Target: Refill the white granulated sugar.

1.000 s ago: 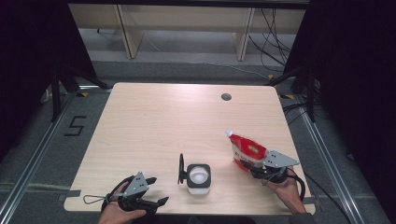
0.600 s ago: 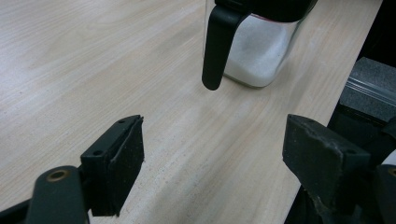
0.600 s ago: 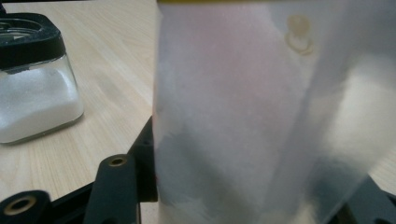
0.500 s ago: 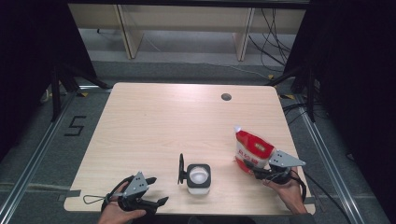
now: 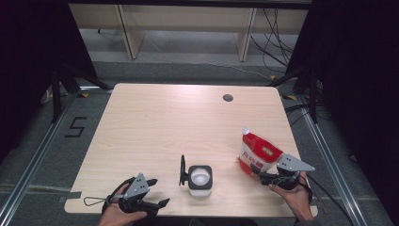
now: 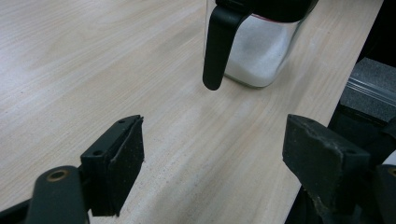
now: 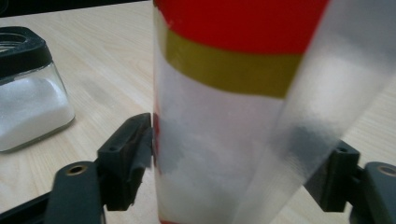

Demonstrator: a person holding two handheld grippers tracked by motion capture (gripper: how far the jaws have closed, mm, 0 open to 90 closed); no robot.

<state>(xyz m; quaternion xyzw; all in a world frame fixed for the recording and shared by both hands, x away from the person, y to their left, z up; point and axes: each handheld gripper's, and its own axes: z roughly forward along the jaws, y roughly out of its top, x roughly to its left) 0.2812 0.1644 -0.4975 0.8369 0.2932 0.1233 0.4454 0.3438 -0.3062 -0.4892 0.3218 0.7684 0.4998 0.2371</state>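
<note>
**Pouch set upright, right claw letting go**

Your right claw (image 5: pixel 263 175) has just been opening; the red-and-white pouch (image 5: pixel 258 154) stands between its jaws near the table's (image 5: pixel 164 122) right front edge, left pad touching at most, no squeeze. It stands by itself, spout up, likely parked after refilling. The open glass jar (image 5: pixel 200 179) of white grains sits front centre, lid flipped aside. Your left claw (image 5: pixel 157 203) rests released, empty, pointed at the jar.
</note>
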